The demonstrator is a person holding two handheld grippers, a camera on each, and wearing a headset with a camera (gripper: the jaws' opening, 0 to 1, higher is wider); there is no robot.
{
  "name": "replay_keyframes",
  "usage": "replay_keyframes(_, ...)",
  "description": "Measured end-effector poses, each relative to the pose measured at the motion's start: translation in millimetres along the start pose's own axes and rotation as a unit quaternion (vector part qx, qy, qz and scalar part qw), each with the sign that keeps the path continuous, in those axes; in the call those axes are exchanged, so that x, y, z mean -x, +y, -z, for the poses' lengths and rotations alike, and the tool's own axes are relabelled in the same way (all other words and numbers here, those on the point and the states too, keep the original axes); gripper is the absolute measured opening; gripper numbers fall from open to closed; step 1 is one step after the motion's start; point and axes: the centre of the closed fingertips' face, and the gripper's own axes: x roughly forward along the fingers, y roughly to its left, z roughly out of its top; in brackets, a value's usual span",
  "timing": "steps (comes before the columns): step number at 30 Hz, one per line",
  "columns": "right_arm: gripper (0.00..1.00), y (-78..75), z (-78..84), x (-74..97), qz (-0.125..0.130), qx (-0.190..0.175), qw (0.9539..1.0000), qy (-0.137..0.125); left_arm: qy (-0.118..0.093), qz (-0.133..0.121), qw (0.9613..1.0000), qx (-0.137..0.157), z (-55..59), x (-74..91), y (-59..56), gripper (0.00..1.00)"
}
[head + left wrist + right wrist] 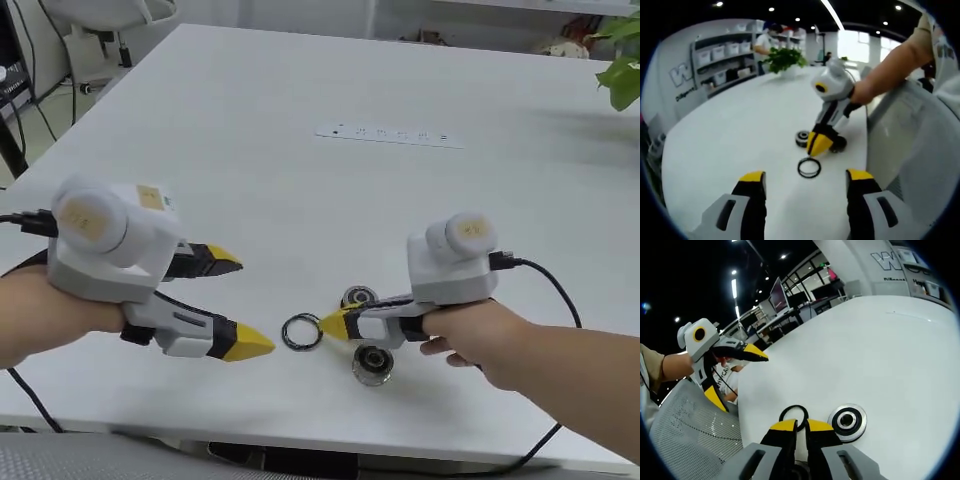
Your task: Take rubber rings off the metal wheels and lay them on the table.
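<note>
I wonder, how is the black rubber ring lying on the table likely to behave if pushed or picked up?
The rubber ring is thin and hollow, so it is probably very light and may sag out of round when pinched. Lying flat on the table, it should slide rather than roll, perhaps dragging, as rubber grips.

White-grey left tongs (250, 303) and right tongs (328, 325) have black jaws, yellow tips, black cables (556, 285).

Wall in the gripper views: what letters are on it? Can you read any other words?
"W" on the wall: a big letter, the rest cut off.
Small line beneath it: too blurred to read.
On the left gripper, a sticker: too small to read.
</note>
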Motion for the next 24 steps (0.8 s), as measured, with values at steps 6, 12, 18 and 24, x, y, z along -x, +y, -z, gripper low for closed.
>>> replay_keyframes(6,0.1,2.9,-6.3,3.2,-0.007,0.001,0.9999,-0.013,0.001,0.004,1.0,0.0,-1.9,-2.8,-0.8,0.65)
replay_keyframes(12,0.13,7.5,-19.4,11.1,-0.016,0.009,0.9992,-0.035,0.003,0.011,0.9999,-0.001,-4.5,-7.0,-1.4,0.65)
replay_keyframes(18,0.17,7.2,-28.4,22.0,-0.017,0.024,0.9982,-0.052,0.003,0.016,0.9999,-0.002,-10.0,-13.7,-1.1,0.64)
replay_keyframes(24,0.23,-2.7,-29.5,33.1,-0.003,0.038,0.9977,-0.056,0.002,0.021,0.9998,-0.005,-15.0,-22.5,0.2,0.64)
